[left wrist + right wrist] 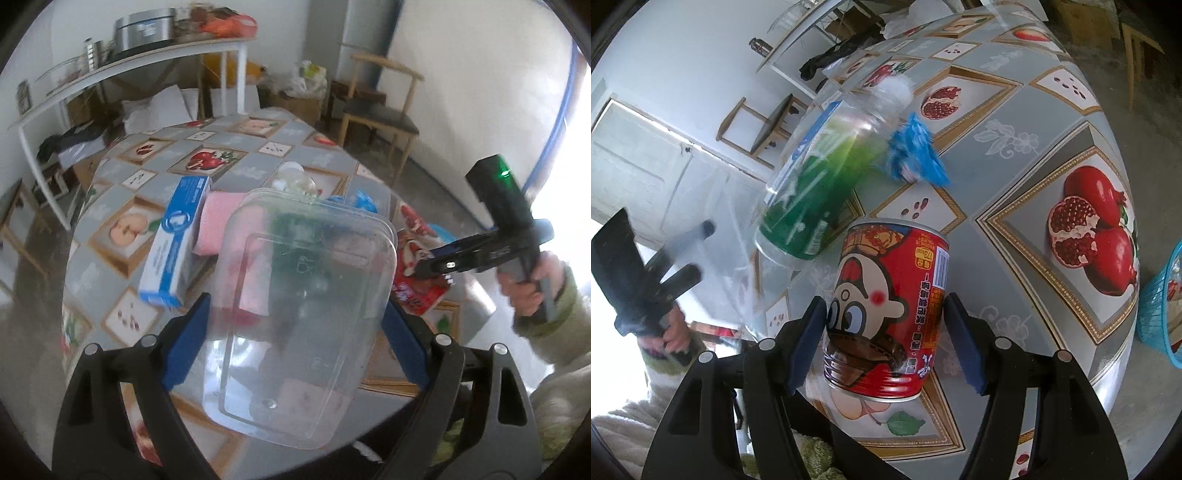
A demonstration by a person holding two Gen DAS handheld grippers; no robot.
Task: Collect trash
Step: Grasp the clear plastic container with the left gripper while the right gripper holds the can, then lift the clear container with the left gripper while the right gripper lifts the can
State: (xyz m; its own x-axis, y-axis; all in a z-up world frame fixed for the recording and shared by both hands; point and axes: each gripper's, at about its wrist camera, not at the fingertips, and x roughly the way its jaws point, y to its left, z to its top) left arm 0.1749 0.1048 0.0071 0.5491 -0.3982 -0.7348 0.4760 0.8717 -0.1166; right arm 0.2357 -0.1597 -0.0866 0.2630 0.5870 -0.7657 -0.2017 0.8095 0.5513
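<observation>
My left gripper point(295, 314) is shut on a clear plastic container point(306, 295), its blue pads pressing both long sides and holding it above the table. My right gripper point(886, 321) is shut on a red cartoon drink can point(886, 314), tilted over the tablecloth. In the left wrist view the can point(421, 295) shows at the right, in the right gripper point(419, 269). A green-labelled bottle point(820, 177) with a white cap lies behind the can, beside a crumpled blue wrapper point(916, 151). The hand point(670, 336) holding the left gripper appears blurred at the left.
The table point(1034, 229) wears a fruit-pattern cloth. A blue-and-white box point(177, 236) and a pink pack point(218, 221) lie on it. A blue mesh basket point(1160, 317) stands past the table's right edge. A wooden chair point(380, 114) and a white shelf point(147, 55) stand behind.
</observation>
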